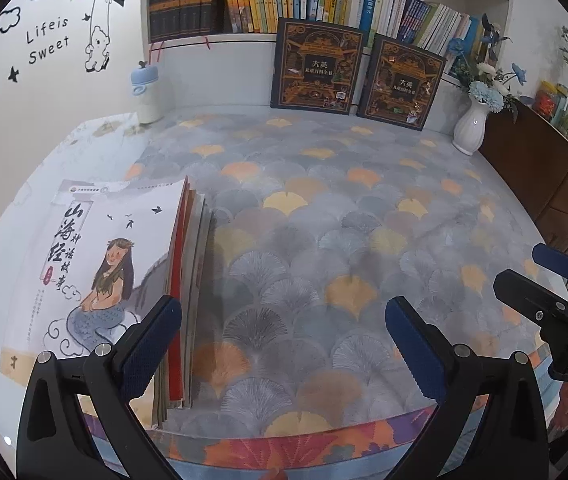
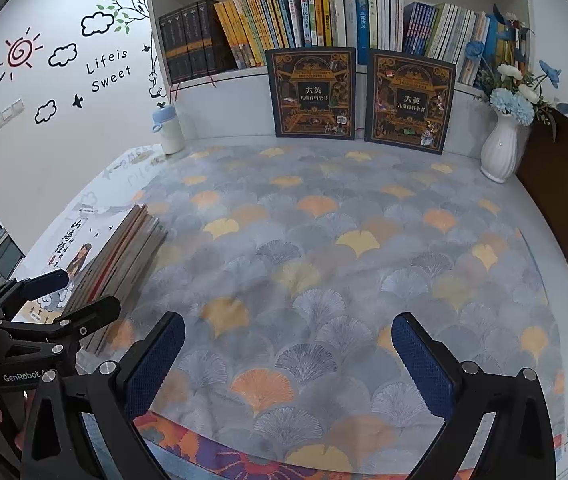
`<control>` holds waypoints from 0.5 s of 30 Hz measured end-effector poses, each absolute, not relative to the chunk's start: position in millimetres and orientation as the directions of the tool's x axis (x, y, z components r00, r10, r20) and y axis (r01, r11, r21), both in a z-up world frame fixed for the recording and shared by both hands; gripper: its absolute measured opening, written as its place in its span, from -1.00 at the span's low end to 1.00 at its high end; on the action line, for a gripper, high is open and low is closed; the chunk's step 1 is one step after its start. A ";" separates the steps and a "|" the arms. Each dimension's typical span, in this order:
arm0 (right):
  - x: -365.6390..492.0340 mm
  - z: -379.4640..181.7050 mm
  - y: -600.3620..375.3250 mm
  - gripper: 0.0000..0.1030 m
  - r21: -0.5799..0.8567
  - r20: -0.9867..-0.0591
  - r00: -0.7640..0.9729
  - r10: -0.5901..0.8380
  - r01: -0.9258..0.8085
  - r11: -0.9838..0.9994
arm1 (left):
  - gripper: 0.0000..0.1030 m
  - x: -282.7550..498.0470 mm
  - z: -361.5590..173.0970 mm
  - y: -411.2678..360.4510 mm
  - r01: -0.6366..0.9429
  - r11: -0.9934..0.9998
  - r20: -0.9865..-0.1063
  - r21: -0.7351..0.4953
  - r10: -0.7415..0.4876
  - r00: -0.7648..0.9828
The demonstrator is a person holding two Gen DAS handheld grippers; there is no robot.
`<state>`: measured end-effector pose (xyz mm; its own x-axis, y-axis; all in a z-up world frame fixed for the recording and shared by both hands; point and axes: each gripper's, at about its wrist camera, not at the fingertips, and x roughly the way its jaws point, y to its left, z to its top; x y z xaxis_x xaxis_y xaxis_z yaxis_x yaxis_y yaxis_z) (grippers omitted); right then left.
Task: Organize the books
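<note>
Surface: a table (image 1: pixel 363 208) covered by a cloth printed with grey, yellow and orange fan-shaped leaves is seen in both views.
Stack of books: a stack of thin books (image 1: pixel 132 280) is laid flat at the table's left edge, spines turned toward the middle; a white cover with a long-haired figure is shown on top.
Standing books: two dark ornate books (image 2: pixel 311 92) are propped upright side by side against the shelf base at the back.
Bookshelf: a white bookshelf (image 2: pixel 335 4) is filled with upright books.
Other items: a white vase (image 2: pixel 499 152) with blue flowers is placed at back right, a small bottle (image 2: pixel 170 128) with a blue cap at back left.
Left gripper (image 1: pixel 284 344): held released, fingers spread wide, nothing grasped; its left finger is seen just over the stack's near corner.
Right gripper (image 2: pixel 287 364): held released above bare cloth, nothing between the pads.
</note>
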<state>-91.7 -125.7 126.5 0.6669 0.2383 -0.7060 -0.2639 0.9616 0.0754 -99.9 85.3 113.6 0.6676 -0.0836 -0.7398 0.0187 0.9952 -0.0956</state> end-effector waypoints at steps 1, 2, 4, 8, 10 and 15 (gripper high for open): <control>-92.1 126.1 -125.2 1.00 0.075 -0.707 0.666 0.240 -0.267 0.961 | 0.98 -99.9 113.5 85.7 0.019 0.995 -0.739 -0.098 -0.085 0.668; -91.7 125.9 -124.7 1.00 0.073 -0.708 0.664 0.240 -0.269 0.960 | 0.98 -99.8 113.6 85.6 0.020 0.995 -0.738 -0.098 -0.086 0.669; -91.9 124.8 -123.5 1.00 0.073 -0.709 0.663 0.242 -0.271 0.960 | 0.98 -99.1 113.0 84.6 0.024 0.996 -0.736 -0.088 -0.081 0.672; -90.6 124.5 -124.4 1.00 0.100 -0.706 0.659 0.258 -0.267 0.958 | 0.98 -97.8 109.9 84.8 0.021 0.996 -0.742 -0.088 -0.080 0.665; -90.8 125.0 -125.5 1.00 0.113 -0.704 0.658 0.268 -0.269 0.957 | 0.98 -97.6 109.1 85.4 0.021 0.995 -0.744 -0.093 -0.083 0.663; -91.1 126.7 -127.6 1.00 0.125 -0.699 0.661 0.274 -0.265 0.956 | 0.98 -96.8 108.9 87.0 0.012 0.996 -0.744 -0.093 -0.077 0.664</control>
<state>-91.1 -127.6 126.7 0.6607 0.2741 -0.6988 -0.2646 0.9562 0.1249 -96.8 87.0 108.9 0.6638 -0.0775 -0.7438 0.0118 0.9956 -0.0932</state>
